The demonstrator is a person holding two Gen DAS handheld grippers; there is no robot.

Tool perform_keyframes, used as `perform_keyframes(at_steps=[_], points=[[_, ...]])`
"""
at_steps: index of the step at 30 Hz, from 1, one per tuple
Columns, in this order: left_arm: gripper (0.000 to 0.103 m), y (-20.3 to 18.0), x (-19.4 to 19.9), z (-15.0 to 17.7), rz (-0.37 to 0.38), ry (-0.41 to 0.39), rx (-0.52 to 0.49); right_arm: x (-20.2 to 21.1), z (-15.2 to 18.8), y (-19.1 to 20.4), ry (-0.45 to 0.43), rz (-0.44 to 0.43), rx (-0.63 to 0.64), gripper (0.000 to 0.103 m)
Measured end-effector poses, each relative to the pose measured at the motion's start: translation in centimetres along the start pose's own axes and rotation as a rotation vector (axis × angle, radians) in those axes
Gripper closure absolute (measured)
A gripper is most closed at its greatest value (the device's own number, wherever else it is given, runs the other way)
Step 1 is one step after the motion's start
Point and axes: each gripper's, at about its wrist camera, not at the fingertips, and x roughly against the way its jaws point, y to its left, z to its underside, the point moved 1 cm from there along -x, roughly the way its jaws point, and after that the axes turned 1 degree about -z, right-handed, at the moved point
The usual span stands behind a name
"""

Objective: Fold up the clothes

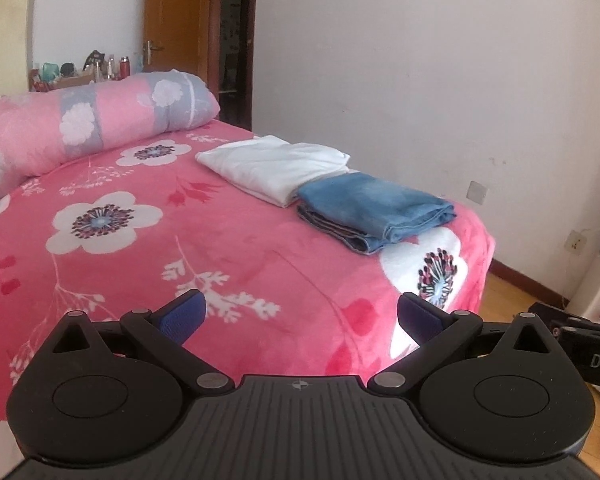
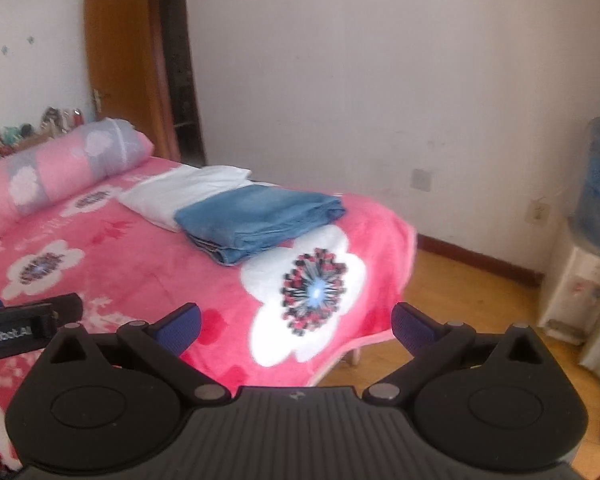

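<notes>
A folded blue denim garment [image 1: 376, 210] [image 2: 260, 220] lies near the far right corner of the pink flowered bed [image 1: 228, 248] [image 2: 140, 264]. Just behind it rests a folded white garment [image 1: 276, 168] [image 2: 184, 194], its near edge under the denim. My left gripper [image 1: 302, 314] hangs open above the blanket, well short of both piles, with nothing between its blue pads. My right gripper [image 2: 296, 322] is open too and empty, over the bed's right corner. In the right wrist view, part of the left gripper shows at the left edge.
A rolled pink and grey quilt [image 1: 80, 124] [image 2: 64, 168] lies along the head of the bed. A wooden door [image 1: 176, 16] [image 2: 120, 52] stands open behind. Wooden floor [image 2: 452, 304] and a water dispenser [image 2: 584, 272] are right of the bed.
</notes>
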Motion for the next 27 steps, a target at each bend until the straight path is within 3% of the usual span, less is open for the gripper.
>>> perform_keyframes(at_steps=[9,27], points=[[0.000,-1.1,-0.4,0.5,0.001,0.022,-0.010,-0.6,0.0,0.0,0.013,0.047,0.017,0.000],[0.000,-2.2,-0.1,0.3,0.003,0.014,-0.022,-1.0,0.0,-0.2,0.023,0.060,0.063,0.000]])
